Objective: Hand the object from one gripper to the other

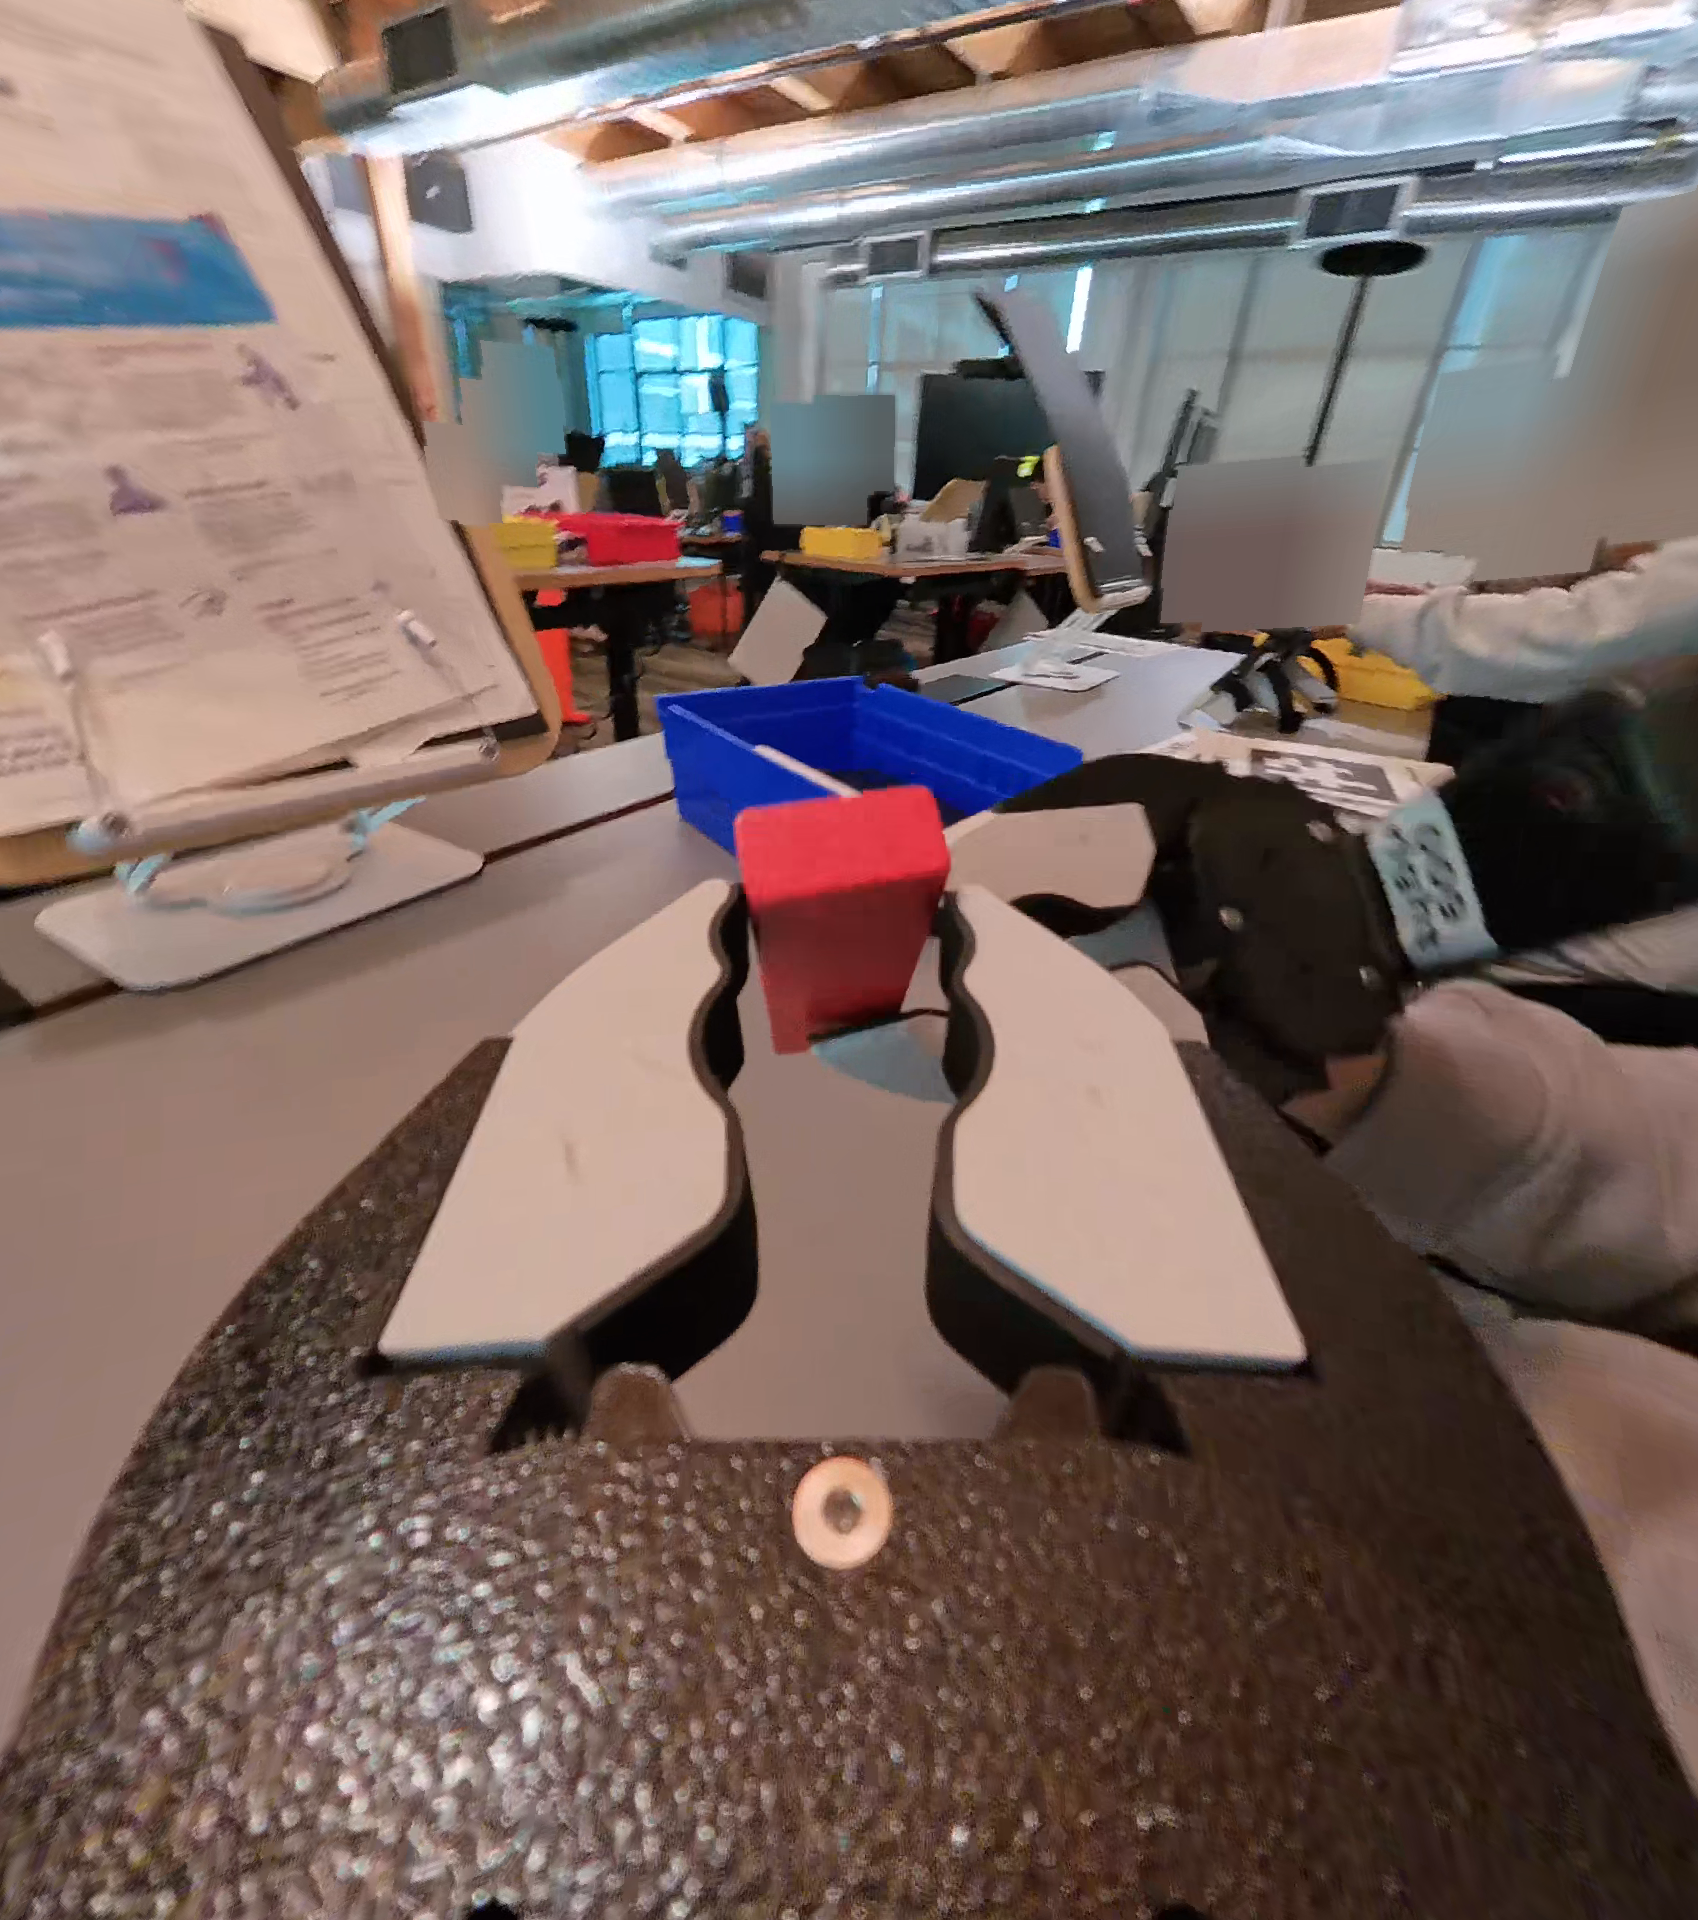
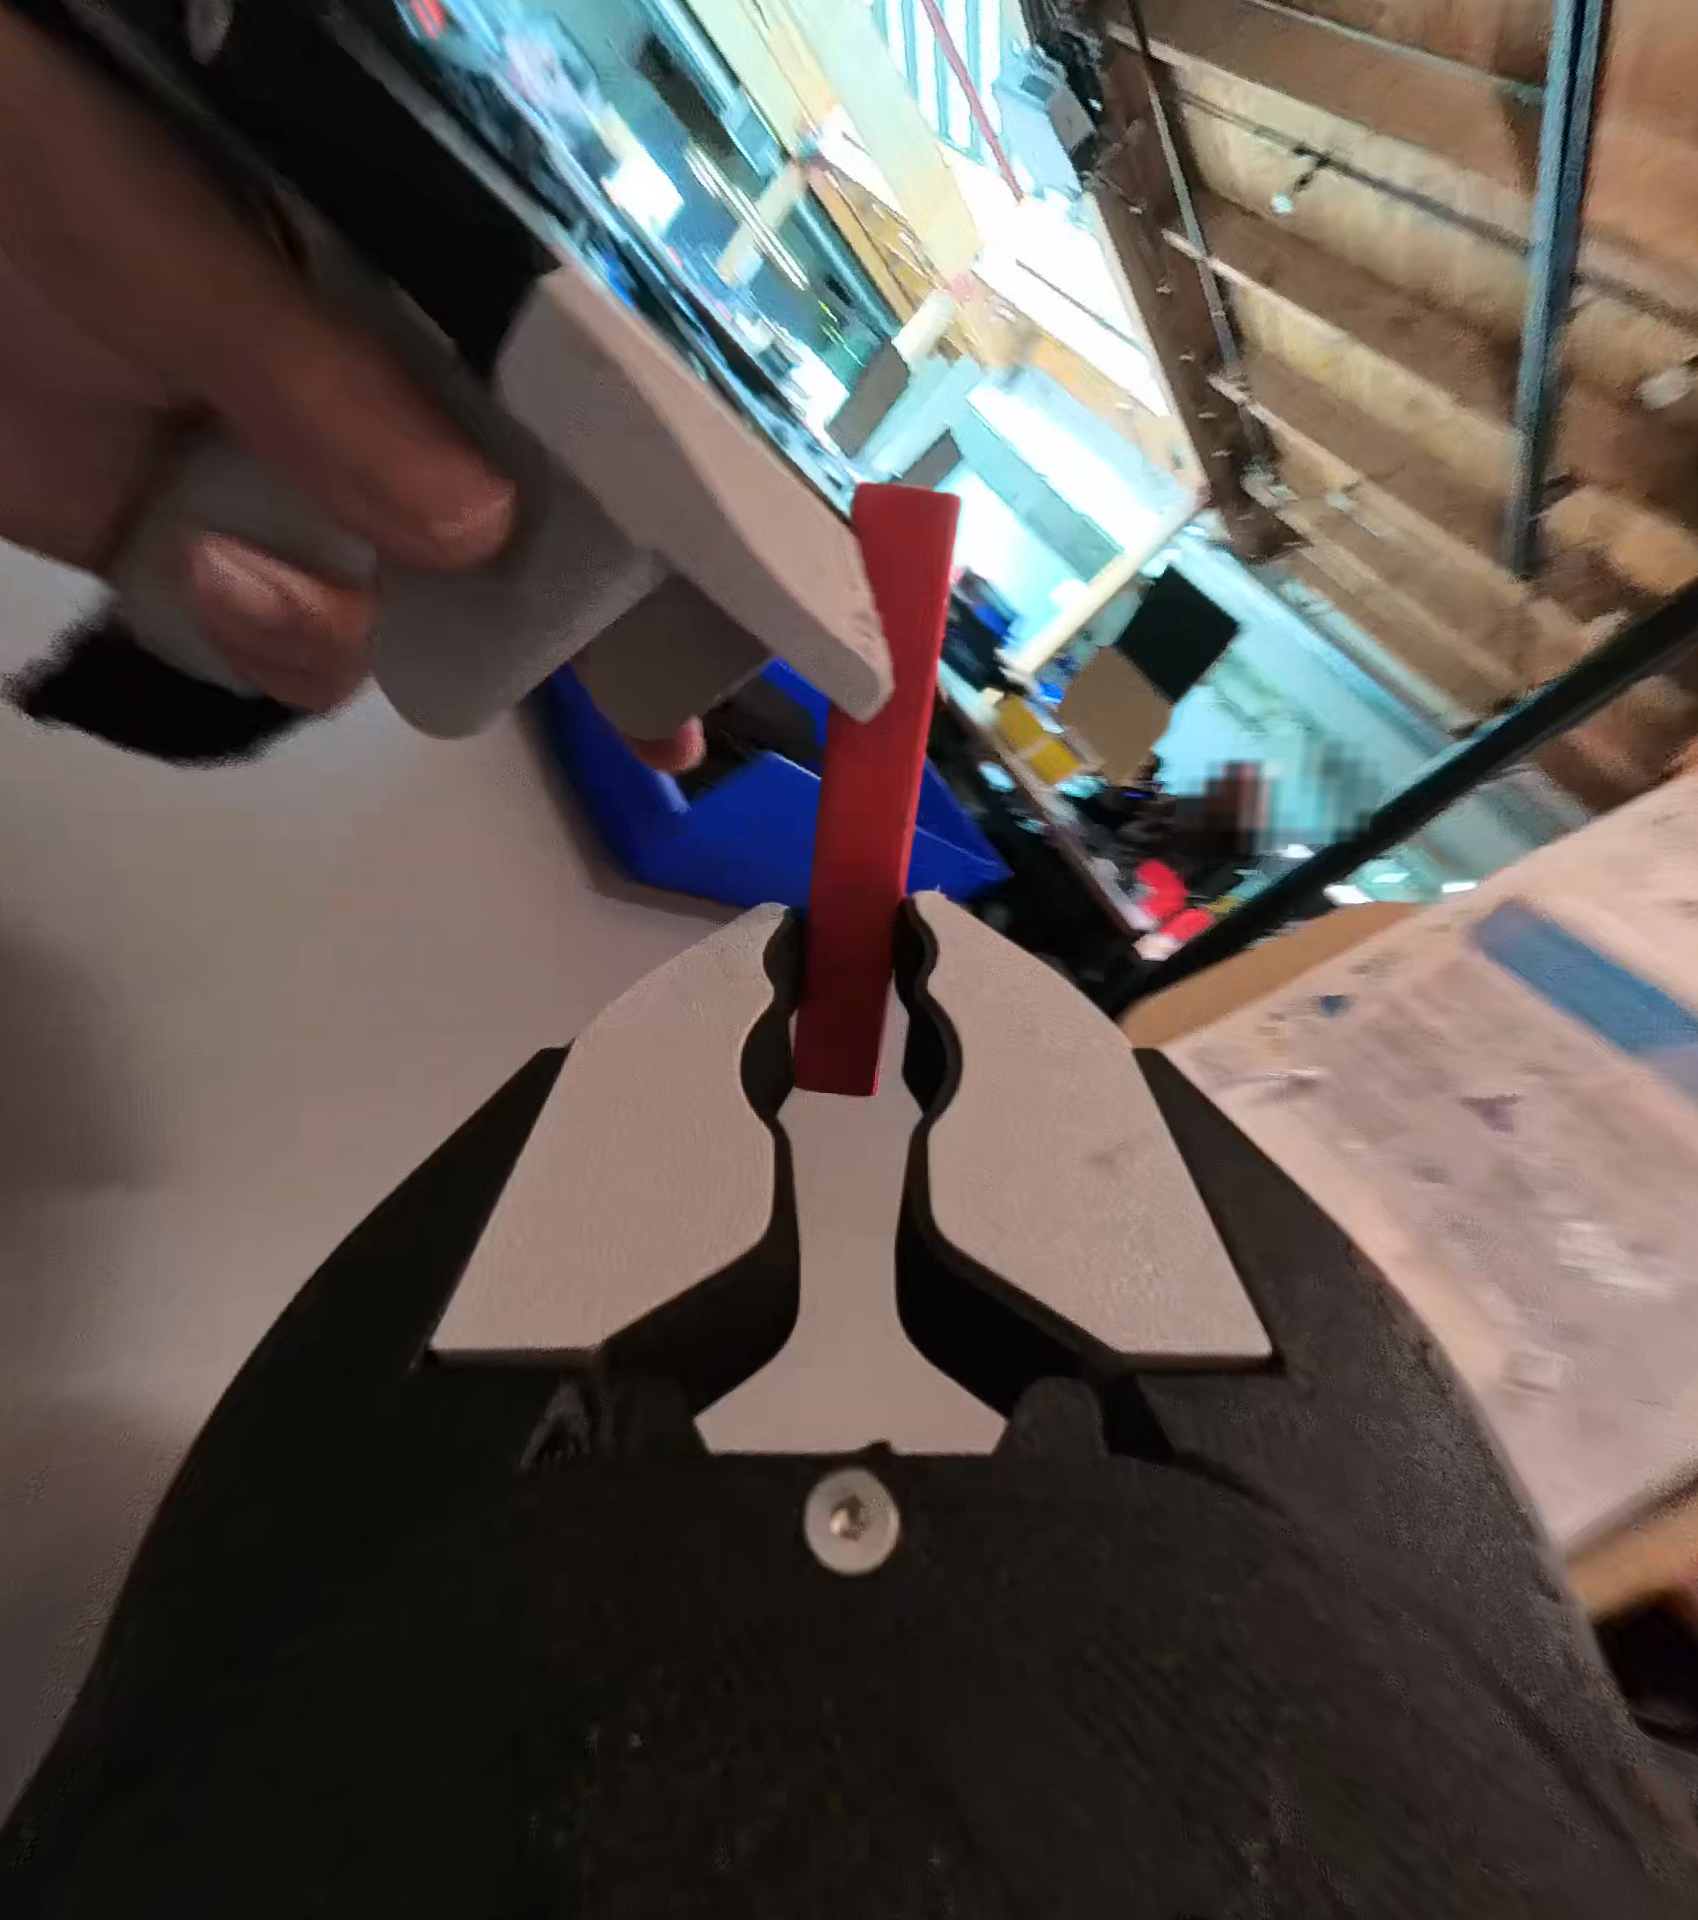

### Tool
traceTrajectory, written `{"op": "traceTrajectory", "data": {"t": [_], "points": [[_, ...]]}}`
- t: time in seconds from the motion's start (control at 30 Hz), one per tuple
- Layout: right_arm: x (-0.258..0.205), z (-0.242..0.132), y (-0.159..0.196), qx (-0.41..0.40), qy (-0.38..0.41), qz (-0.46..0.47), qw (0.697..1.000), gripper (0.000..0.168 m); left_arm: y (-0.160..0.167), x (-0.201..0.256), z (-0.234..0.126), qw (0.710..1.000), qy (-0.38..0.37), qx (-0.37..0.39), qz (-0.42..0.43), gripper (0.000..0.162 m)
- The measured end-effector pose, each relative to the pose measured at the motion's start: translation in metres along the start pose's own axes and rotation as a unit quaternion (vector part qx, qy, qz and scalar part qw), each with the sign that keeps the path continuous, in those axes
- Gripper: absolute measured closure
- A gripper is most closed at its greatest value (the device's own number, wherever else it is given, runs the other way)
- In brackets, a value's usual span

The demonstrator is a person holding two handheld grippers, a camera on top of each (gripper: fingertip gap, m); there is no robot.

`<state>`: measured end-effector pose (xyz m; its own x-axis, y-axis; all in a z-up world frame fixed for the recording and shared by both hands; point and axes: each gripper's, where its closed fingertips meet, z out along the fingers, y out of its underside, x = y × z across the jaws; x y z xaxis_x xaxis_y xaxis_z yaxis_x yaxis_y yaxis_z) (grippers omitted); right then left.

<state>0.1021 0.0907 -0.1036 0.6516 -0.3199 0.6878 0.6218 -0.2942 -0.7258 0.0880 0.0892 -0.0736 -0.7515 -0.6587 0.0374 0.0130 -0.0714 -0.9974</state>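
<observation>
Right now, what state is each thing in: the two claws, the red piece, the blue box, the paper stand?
left gripper: shut on the red block.
right gripper: shut on the same block.
red block: held off the table by both.
blue bin: open-topped, resting on the table.
paper stand: upright, tilted back, holding sheets.

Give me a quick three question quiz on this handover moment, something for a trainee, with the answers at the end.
1. True or false: the red block lies inside the bin.
2. Whose jaws are closed on the red block? A: left gripper only. B: right gripper only. C: both.
3. What colour is the bin on the table behind the block?

Key: 1 false, the block is held in the air in front of the bin; 2 C; 3 blue.
</observation>
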Motion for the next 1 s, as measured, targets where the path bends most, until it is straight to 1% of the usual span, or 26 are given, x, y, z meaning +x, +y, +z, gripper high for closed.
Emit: {"op": "traceTrajectory", "data": {"t": [0.03,0.07,0.1,0.13,0.17,0.23,0.3,0.33,0.37,0.4,0.43,0.5,0.53,0.57,0.6,0.67,0.7,0.77,0.83,0.87,0.9,0.93,1.0], "points": [[-0.002,-0.001,-0.002,0.016,-0.023,0.046,0.999,0.151,-0.003,0.003,-0.001,1.000,0.014,0.011,0.017,0.120],[-0.006,-0.002,-0.004,0.028,-0.058,0.094,0.993,0.151,-0.005,0.007,-0.002,0.999,0.029,0.021,0.034,0.113],[-0.016,-0.004,-0.007,0.041,-0.115,0.142,0.982,0.152,-0.006,0.010,-0.004,0.997,0.047,0.026,0.050,0.108],[-0.024,-0.009,-0.013,0.059,-0.165,0.187,0.967,0.152,-0.006,0.014,-0.007,0.996,0.065,0.025,0.063,0.106],[-0.028,-0.013,-0.019,0.075,-0.203,0.229,0.949,0.152,-0.004,0.017,-0.009,0.993,0.085,0.022,0.075,0.109],[-0.033,-0.020,-0.028,0.102,-0.257,0.288,0.917,0.152,-0.004,0.024,-0.016,0.988,0.123,0.025,0.093,0.111],[-0.038,-0.025,-0.034,0.111,-0.295,0.319,0.894,0.152,-0.007,0.035,-0.024,0.980,0.168,0.036,0.100,0.115],[-0.041,-0.027,-0.036,0.114,-0.311,0.325,0.886,0.152,-0.007,0.039,-0.027,0.977,0.182,0.036,0.102,0.115],[-0.044,-0.028,-0.037,0.112,-0.324,0.325,0.881,0.152,-0.007,0.040,-0.027,0.977,0.182,0.034,0.106,0.115],[-0.047,-0.028,-0.036,0.107,-0.326,0.321,0.883,0.152,-0.007,0.036,-0.026,0.979,0.166,0.031,0.115,0.120],[-0.047,-0.026,-0.034,0.099,-0.317,0.313,0.890,0.152,-0.007,0.031,-0.025,0.980,0.149,0.027,0.128,0.138],[-0.041,-0.019,-0.027,0.093,-0.269,0.285,0.915,0.150,-0.007,0.027,-0.023,0.983,0.132,0.016,0.130,0.140],[-0.033,-0.013,-0.021,0.083,-0.223,0.265,0.934,0.146,-0.008,0.022,-0.020,0.987,0.111,0.012,0.119,0.142],[-0.026,-0.009,-0.013,0.066,-0.181,0.236,0.952,0.140,-0.010,0.014,-0.018,0.991,0.082,0.014,0.101,0.146],[-0.024,-0.006,-0.008,0.049,-0.156,0.202,0.965,0.137,-0.014,0.004,-0.015,0.996,0.041,0.020,0.075,0.146],[-0.020,-0.001,-0.002,0.023,-0.108,0.145,0.983,0.130,-0.015,-0.017,-0.013,0.999,-0.035,0.019,0.005,0.146],[-0.017,0.002,-0.003,0.018,-0.081,0.123,0.989,0.127,-0.013,-0.023,-0.013,0.998,-0.060,0.016,-0.028,0.146],[-0.012,0.005,-0.005,0.007,-0.039,0.089,0.995,0.120,-0.009,-0.023,-0.010,0.995,-0.070,0.018,-0.069,0.146],[-0.008,0.006,-0.002,-0.023,-0.002,0.041,0.999,0.121,-0.008,-0.018,-0.007,0.993,-0.067,0.020,-0.094,0.146],[-0.009,0.006,-0.001,-0.031,0.003,0.016,0.999,0.128,-0.009,-0.017,-0.007,0.993,-0.071,0.022,-0.096,0.146],[-0.009,0.006,-0.001,-0.035,0.009,-0.003,0.999,0.129,-0.010,-0.016,-0.007,0.993,-0.074,0.025,-0.093,0.146],[-0.007,0.006,0.000,-0.039,0.018,-0.014,0.999,0.130,-0.010,-0.015,-0.007,0.993,-0.076,0.024,-0.090,0.146],[-0.008,0.006,0.002,-0.046,0.012,-0.012,0.999,0.132,-0.009,-0.014,-0.007,0.992,-0.082,0.018,-0.089,0.146]]}}
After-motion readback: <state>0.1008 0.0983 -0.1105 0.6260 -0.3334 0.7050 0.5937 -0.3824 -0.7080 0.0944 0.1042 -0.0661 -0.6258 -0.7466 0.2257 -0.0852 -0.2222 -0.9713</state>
